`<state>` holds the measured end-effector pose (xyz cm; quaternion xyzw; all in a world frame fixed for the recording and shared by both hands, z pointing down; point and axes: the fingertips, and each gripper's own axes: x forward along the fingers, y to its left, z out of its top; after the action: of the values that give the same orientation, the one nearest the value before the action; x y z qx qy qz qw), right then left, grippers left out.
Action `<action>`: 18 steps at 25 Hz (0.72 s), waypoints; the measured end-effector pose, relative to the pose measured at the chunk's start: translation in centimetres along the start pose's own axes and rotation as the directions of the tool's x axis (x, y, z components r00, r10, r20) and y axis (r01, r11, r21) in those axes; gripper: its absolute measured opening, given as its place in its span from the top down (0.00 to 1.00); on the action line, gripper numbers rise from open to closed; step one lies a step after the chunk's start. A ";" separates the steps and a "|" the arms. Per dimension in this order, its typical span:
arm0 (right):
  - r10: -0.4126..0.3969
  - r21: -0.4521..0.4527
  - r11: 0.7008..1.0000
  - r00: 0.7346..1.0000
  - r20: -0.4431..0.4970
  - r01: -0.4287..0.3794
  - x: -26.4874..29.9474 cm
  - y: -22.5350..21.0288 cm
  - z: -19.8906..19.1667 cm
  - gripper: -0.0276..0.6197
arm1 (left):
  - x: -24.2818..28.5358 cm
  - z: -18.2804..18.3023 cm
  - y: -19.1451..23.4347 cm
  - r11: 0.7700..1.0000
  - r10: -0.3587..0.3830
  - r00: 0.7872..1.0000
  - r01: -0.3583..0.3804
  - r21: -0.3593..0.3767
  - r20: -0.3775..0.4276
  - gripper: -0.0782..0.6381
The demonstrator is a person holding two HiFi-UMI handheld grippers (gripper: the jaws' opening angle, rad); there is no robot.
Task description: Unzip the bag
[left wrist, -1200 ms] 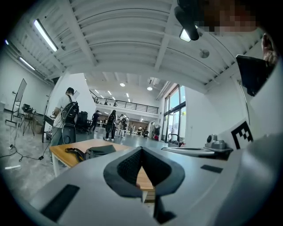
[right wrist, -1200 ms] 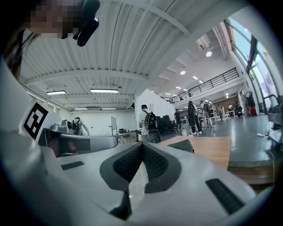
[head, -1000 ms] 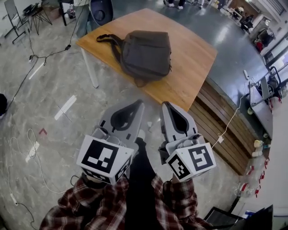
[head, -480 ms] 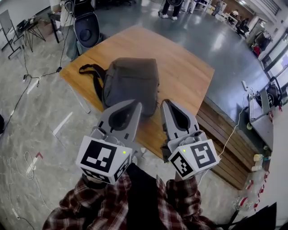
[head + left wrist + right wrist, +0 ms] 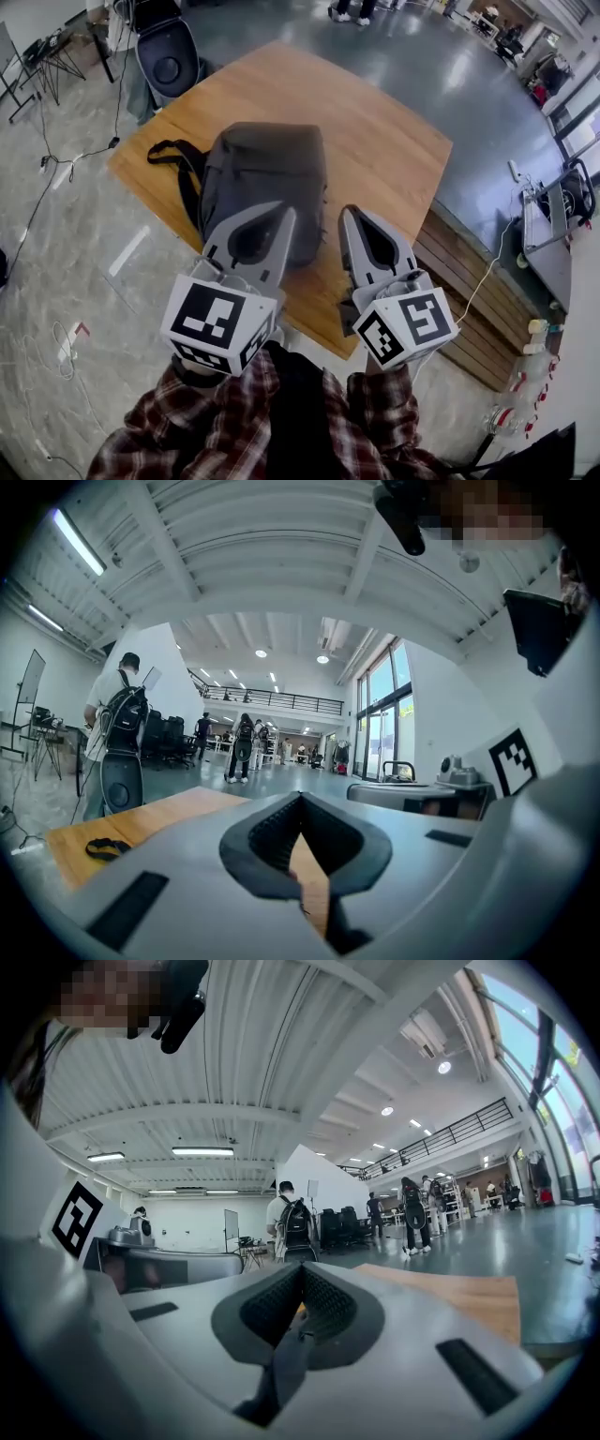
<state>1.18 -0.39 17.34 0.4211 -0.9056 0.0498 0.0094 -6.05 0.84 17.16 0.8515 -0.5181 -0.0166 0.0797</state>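
Grey bag point(image 5: 267, 178) lies on the table point(image 5: 394, 141), looks zipped; you're at approach w/ left gripper point(image 5: 280, 213) & right gripper point(image 5: 349, 215) both closed, empty, so next open one & find the zip pull.

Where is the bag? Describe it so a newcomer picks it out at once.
Find the large wooden table in the middle of the hall. On its near left part lies a dark grey backpack, flat on the wood. It is the only thing seen on the tabletop, and its black straps loop out at its left side.
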 end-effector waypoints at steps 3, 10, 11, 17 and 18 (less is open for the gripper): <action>-0.036 0.010 0.999 0.999 -0.005 0.036 2.2 -1.7 -0.1 0.94 | 2.3 -0.1 1.5 0.999 -0.032 0.999 0.032 -0.001 -0.014 0.88; -0.123 0.029 0.992 0.992 0.006 0.122 7.6 -3.8 0.8 0.94 | 7.0 0.5 5.1 0.990 -0.138 0.989 0.139 0.012 -0.046 0.88; -0.138 0.029 0.990 0.990 0.008 0.138 8.2 -4.0 0.9 0.94 | 7.5 0.5 5.4 0.987 -0.158 0.986 0.159 0.020 -0.053 0.88; -0.229 0.030 0.973 0.973 -0.007 0.229 9.8 -5.7 1.0 0.94 | 10.1 1.1 6.5 0.969 -0.245 0.967 0.247 0.018 -0.072 0.88; -0.234 0.031 0.972 0.972 -0.010 0.234 9.9 -5.9 0.9 0.94 | 10.3 1.0 6.6 0.968 -0.249 0.966 0.251 0.015 -0.073 0.88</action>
<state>-0.72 -11.80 17.49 0.5247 -0.8488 0.0645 0.0114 -7.22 -11.37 17.71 0.9109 -0.4036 0.0100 0.0848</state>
